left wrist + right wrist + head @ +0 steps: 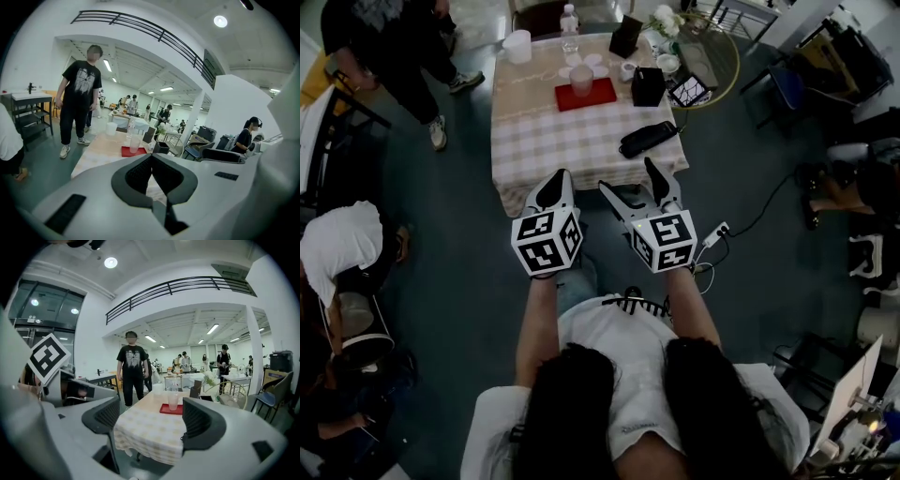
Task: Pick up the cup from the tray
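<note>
A translucent cup [581, 79] stands upright on a red tray [598, 95] near the far side of a table with a checked cloth [562, 141]. Both grippers hover off the table's near edge, well short of the tray. My left gripper [554, 180] has its jaws together with nothing held; in its own view the pads meet [151, 159] and the cup [135, 144] shows beyond them. My right gripper [628, 178] is open and empty. In the right gripper view the cup [173, 401] and tray [171, 409] sit far off between the spread jaws [154, 420].
On the table lie a black pouch [647, 139], a black box [648, 86], a tablet [689, 91], a water bottle [570, 22] and a white container [517, 45]. A person [403, 47] stands at the far left corner. A power strip [713, 234] lies on the floor.
</note>
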A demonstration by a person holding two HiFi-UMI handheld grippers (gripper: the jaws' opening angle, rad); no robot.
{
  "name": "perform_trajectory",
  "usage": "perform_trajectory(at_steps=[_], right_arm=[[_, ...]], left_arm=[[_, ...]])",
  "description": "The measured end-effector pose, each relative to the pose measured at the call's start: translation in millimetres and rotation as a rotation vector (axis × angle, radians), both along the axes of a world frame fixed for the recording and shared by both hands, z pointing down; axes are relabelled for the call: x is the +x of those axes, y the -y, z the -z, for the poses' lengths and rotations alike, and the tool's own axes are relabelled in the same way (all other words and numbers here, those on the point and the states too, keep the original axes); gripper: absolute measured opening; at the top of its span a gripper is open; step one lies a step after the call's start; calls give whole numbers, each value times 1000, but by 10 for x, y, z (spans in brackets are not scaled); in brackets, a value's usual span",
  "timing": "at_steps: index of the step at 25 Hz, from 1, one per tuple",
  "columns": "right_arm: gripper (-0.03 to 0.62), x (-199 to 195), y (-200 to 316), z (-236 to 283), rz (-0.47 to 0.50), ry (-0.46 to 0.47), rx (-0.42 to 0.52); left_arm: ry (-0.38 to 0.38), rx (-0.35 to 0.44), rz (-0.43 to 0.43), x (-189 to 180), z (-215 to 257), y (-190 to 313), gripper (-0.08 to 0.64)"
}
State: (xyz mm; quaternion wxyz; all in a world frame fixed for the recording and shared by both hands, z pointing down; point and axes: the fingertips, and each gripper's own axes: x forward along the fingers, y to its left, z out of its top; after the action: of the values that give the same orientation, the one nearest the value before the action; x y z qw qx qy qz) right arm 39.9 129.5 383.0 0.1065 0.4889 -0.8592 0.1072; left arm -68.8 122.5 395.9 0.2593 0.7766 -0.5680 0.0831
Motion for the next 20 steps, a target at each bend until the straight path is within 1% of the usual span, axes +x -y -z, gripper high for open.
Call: perform_trajectory(at_steps=[2, 5, 8, 11, 16, 20], right_arm=[[402, -69, 196, 22, -13, 7, -3], [405, -196, 457, 29, -25, -3, -5], [413, -315, 686, 17, -33, -18, -9], [414, -386, 923, 34, -57, -14, -5], [417, -487, 1193, 23, -94, -19, -3], [419, -520, 1375, 0, -101, -24, -11]], left_arm=[[6, -11, -16, -60, -5, 208, 9], [23, -5, -39, -143, 2, 486, 9], [21, -6, -57, -220, -6, 752, 9], [11, -9, -64, -319, -23, 1017, 9], [-2, -14, -60, -517, -53, 1317, 9], [10, -12, -69, -569, -39, 1486, 9]])
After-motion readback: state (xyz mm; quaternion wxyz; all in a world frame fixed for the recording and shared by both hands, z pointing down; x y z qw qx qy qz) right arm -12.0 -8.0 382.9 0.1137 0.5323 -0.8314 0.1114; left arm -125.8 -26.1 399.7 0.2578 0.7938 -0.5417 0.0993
